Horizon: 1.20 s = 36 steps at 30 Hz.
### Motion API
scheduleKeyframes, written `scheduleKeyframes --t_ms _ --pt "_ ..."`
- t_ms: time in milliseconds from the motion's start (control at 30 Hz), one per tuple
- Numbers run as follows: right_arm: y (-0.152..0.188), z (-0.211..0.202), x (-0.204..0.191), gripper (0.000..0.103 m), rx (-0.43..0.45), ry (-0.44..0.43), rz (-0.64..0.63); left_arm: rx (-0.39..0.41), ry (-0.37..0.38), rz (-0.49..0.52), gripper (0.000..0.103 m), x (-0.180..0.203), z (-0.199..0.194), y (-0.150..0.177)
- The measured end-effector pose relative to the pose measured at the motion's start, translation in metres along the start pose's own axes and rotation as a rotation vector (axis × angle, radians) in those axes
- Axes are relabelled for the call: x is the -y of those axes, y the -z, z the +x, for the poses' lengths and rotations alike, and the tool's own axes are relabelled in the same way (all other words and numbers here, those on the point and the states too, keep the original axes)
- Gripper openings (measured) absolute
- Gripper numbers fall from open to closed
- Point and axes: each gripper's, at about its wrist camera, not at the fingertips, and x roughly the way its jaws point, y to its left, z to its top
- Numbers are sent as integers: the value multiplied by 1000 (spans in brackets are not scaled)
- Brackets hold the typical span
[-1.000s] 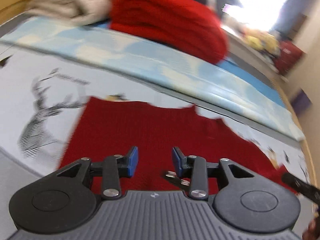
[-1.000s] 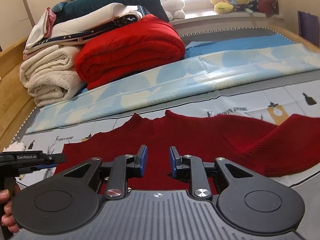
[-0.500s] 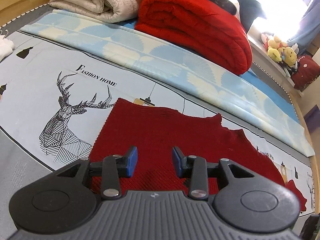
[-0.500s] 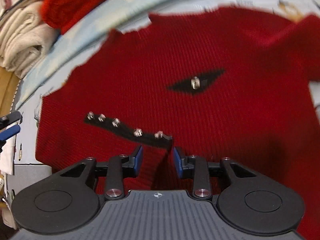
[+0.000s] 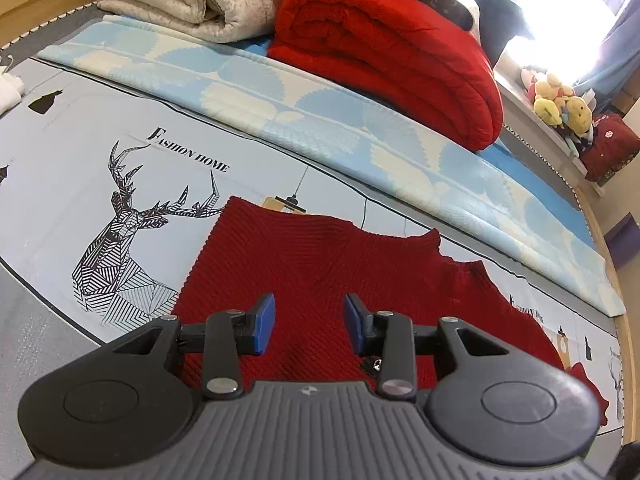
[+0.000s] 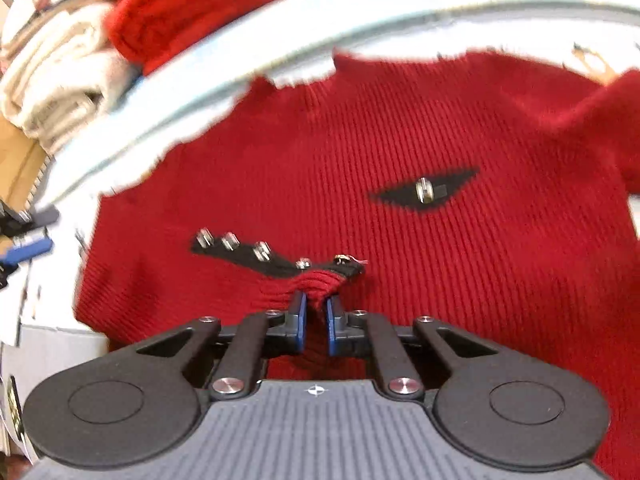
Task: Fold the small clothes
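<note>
Red ribbed sweater w/ black studded trim — right gripper fingers pinch a fold; left gripper fingers wide.

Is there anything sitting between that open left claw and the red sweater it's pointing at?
Nothing visible: the left gripper hangs open right over the red sweater, with only bare knit between its fingers.

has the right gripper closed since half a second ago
Yes. The right gripper has shut on a pinch of the red sweater, just below the black studded strip; its jaws were apart before.
</note>
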Motion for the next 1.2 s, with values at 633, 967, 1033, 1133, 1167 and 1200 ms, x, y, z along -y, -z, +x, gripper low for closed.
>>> scheduleKeyframes --t_ms 633,967,1033,1133,1167,1200 --pt "-108 -69 91 6 339 207 81 19 -41 -62 41 -27 -2 -16" --pt "-113 -52 136 25 262 277 256 -47 -22 -10 41 -16 15 -8" --pt "-113 -52 132 26 278 233 241 -57 -12 10 41 -8 18 -4" --pt "-112 -35 135 26 199 159 237 -66 -6 27 41 1 22 0" --pt "-110 -25 140 26 147 159 247 -71 -4 32 41 3 23 2" --pt "-107 -14 148 26 91 179 281 -75 -4 37 41 5 24 3"
